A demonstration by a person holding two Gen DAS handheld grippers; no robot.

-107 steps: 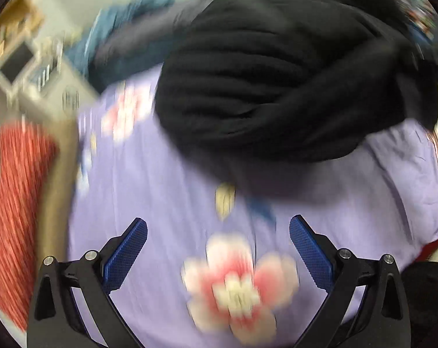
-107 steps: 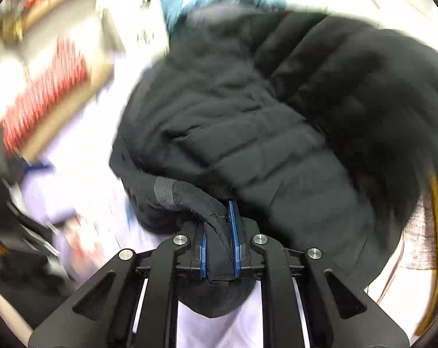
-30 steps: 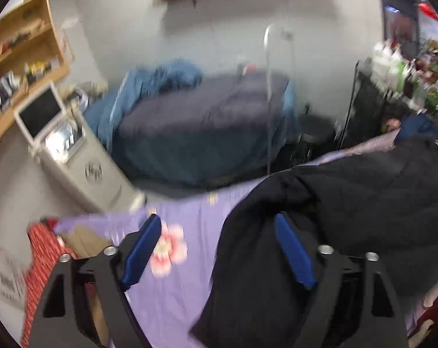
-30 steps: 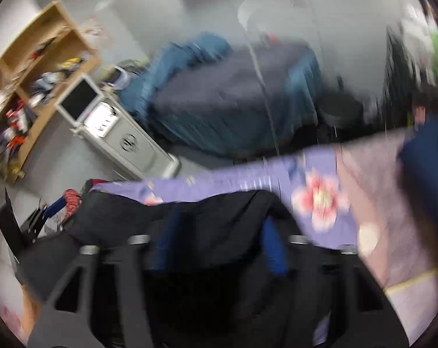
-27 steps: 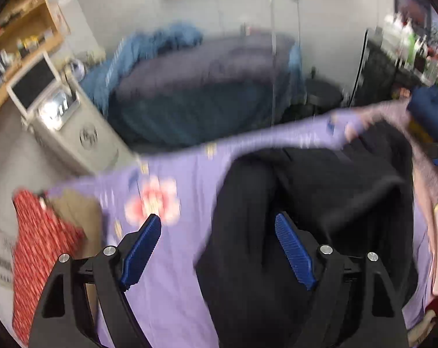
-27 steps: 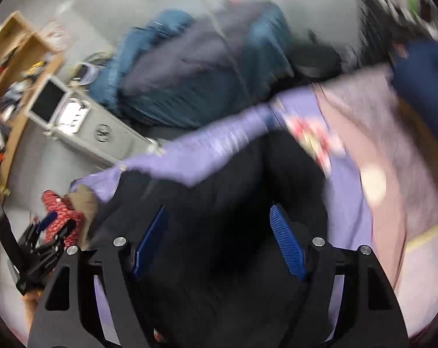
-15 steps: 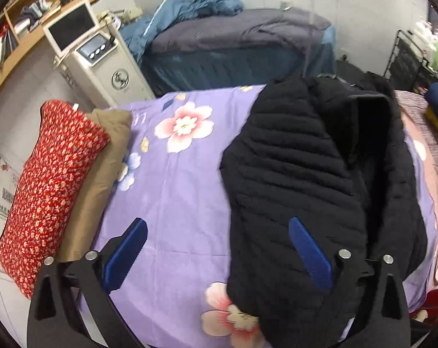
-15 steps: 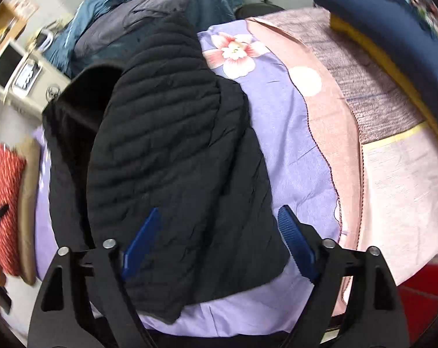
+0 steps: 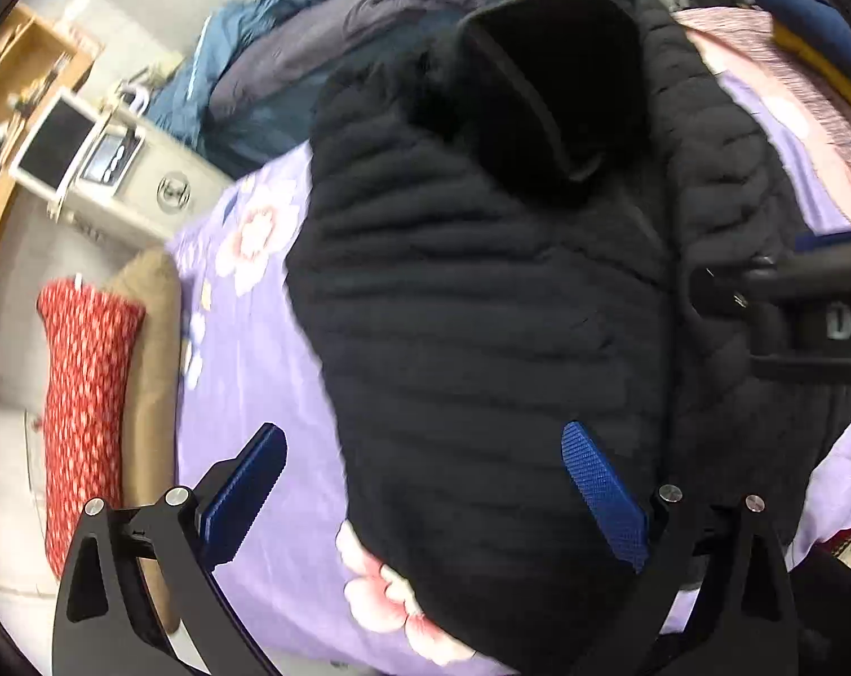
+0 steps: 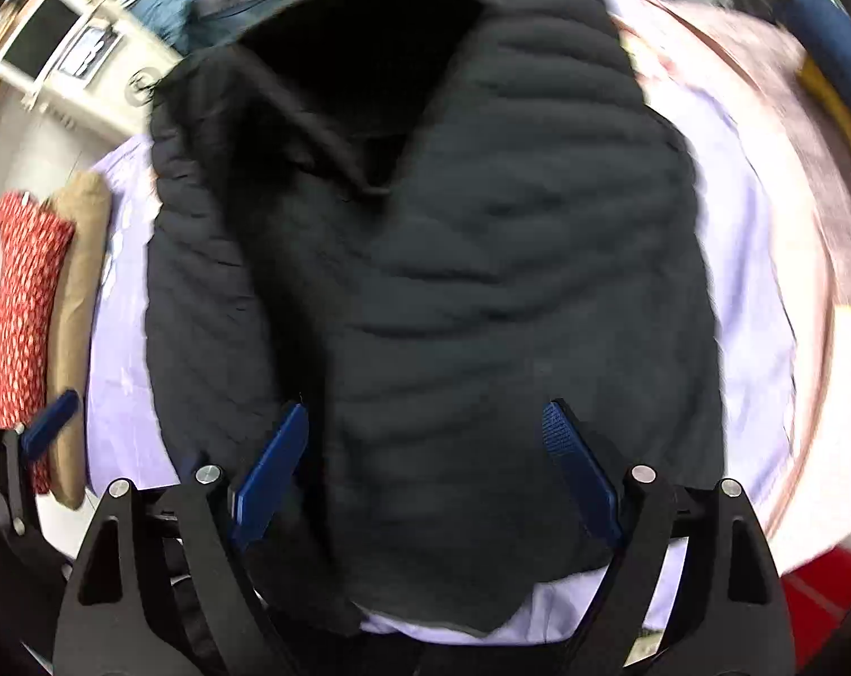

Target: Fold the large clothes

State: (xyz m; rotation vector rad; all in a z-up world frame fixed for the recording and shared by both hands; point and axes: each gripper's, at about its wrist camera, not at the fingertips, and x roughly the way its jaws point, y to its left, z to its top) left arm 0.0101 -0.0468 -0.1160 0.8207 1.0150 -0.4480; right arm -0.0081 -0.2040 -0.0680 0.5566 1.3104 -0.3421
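Both grippers gape wide and hold nothing. Left gripper (image 9: 422, 484) tilts down over the jacket (image 9: 482, 304)'s left edge; right gripper (image 10: 425, 459) points steeply down over its middle. Jacket lies spread on the purple sheet (image 9: 256, 383), hood away from the grippers.

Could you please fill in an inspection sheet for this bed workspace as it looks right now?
Surface: purple floral bedsheet, partly covered.
Job's things: black quilted puffer jacket lying along the bed, hood at the far end.
Clutter: red patterned pillow beside a tan pillow at the left edge; pink blanket at the right.
Grippers: left gripper and right gripper open above the jacket, holding nothing.
Cables: nothing seen.
Surroundings: white machine with a screen; second bed with blue-grey bedding.
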